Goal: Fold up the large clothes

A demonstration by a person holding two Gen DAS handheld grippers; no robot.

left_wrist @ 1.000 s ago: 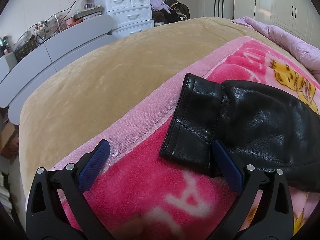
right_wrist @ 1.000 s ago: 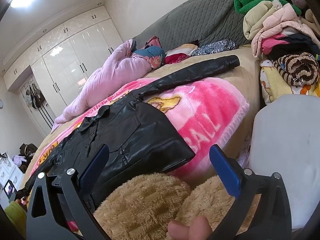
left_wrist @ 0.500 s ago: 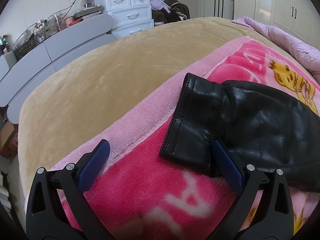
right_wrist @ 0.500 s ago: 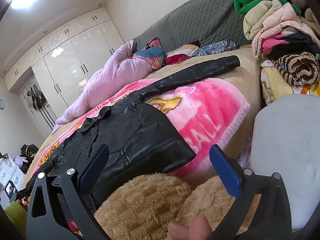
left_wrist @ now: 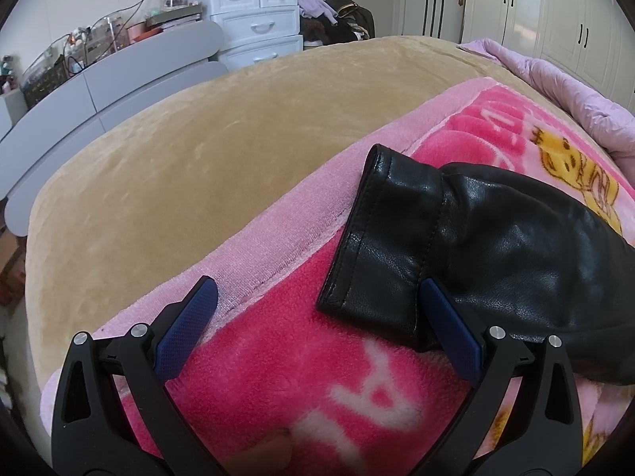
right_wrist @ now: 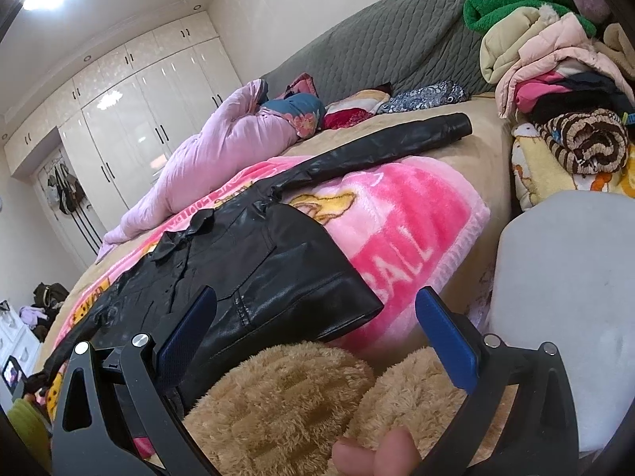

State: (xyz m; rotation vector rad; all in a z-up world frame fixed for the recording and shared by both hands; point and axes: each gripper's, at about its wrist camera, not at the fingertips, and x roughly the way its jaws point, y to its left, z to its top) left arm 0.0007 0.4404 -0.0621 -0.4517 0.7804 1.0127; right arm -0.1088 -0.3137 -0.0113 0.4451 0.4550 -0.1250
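A black leather jacket (right_wrist: 246, 261) lies spread flat on a pink blanket (right_wrist: 401, 214) on the bed, one sleeve (right_wrist: 397, 142) stretched toward the headboard. The other sleeve's cuff (left_wrist: 389, 246) lies in the left wrist view on the pink blanket (left_wrist: 278, 349). My left gripper (left_wrist: 317, 317) is open just short of that cuff, its right pad (left_wrist: 448, 329) touching or just over the cuff's near corner. My right gripper (right_wrist: 315, 317) is open before the jacket's bottom hem corner (right_wrist: 349, 309), nothing between its fingers.
A tan bedcover (left_wrist: 198, 150) spans the bed. Fluffy tan slippers (right_wrist: 285, 404) and a fingertip sit under the right gripper. A pile of folded clothes (right_wrist: 555, 79) stands at right, a lilac duvet (right_wrist: 222, 150) at the far side, white drawers (left_wrist: 254, 12) beyond the foot.
The right wrist view has drifted slightly so the jacket hem sits a little nearer the gripper. The left gripper has stayed still by the cuff.
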